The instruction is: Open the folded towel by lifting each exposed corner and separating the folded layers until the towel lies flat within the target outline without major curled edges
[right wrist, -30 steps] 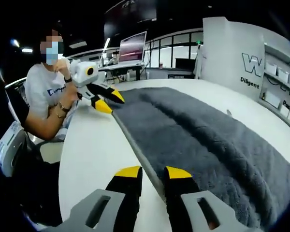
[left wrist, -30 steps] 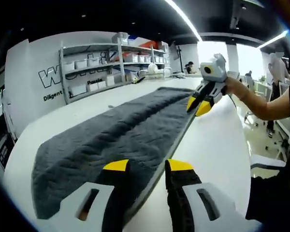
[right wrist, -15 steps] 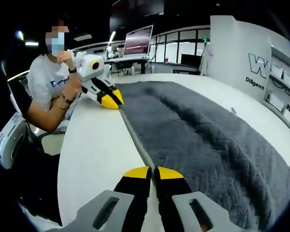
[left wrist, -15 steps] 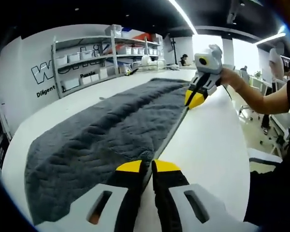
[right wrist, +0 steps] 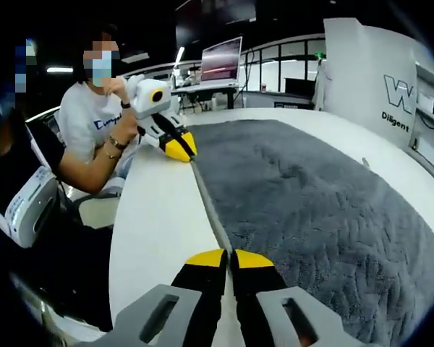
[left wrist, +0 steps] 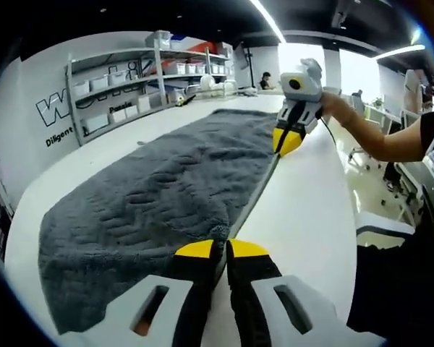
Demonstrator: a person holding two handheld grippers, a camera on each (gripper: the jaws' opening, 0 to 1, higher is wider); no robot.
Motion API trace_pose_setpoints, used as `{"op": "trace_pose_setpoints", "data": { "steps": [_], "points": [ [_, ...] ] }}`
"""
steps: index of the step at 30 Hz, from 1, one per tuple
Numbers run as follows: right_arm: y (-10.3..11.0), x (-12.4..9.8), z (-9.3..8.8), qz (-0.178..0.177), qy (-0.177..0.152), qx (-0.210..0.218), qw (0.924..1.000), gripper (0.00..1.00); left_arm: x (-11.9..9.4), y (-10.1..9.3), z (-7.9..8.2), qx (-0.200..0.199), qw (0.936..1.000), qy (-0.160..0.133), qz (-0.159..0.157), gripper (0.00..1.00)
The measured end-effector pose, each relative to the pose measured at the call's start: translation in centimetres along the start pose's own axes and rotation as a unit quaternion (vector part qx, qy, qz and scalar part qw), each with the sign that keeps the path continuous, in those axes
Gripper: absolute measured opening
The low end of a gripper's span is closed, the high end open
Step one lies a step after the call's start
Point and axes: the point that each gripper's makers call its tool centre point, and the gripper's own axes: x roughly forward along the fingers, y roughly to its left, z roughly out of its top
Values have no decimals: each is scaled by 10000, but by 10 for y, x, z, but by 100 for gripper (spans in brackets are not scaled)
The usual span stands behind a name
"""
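A long dark grey towel lies spread along the white table. Its near long edge shows as a thin folded strip. In the left gripper view, my left gripper is shut on that edge at one end. My right gripper pinches the same edge farther along, held by a person's hand. In the right gripper view, my right gripper is shut on the edge of the towel. The left gripper grips the far end beside the seated person.
Bare table runs between the towel's edge and the person's side. Shelves with white bins stand past the table against a lettered wall. A monitor sits on a desk behind, and a chair stands by the person.
Both grippers went from open, straddling the towel's near edge, to shut on it. Both views have moved slightly closer to the towel.
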Motion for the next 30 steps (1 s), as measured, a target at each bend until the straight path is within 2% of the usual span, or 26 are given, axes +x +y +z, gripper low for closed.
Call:
{"op": "trace_pose_setpoints", "data": {
  "steps": [11, 14, 16, 18, 21, 24, 28, 30],
  "points": [
    [5, -2, -1, 144, -32, 258, 9996, 2, -5, -5, -3, -58, 9999, 20, -101, 1],
    [5, -3, 5, 58, -78, 167, 9998, 4, -5, -6, -3, -26, 10000, 9, -76, 1],
    [7, -3, 17, 19, -268, 165, 9995, 3, -6, -6, -3, -13, 10000, -2, -69, 2],
    [14, 2, 29, 101, -396, 67, 9991, 5, -6, -5, -2, -22, 10000, -7, -72, 5],
    [20, 11, 42, 131, -465, -67, 9988, 15, -12, -3, 3, 138, 9998, -130, 57, 21],
    [32, 25, 54, 319, -459, -248, 9981, 15, -18, 1, 4, 121, 9997, -176, 133, 23],
    [37, 44, 65, 379, -371, -451, 9976, 15, -35, 19, 2, -51, 9981, -326, 513, 29],
    [38, 51, 67, 472, -318, -474, 9973, 14, -42, 22, -3, -68, 9983, -296, 495, 29]
  ]
}}
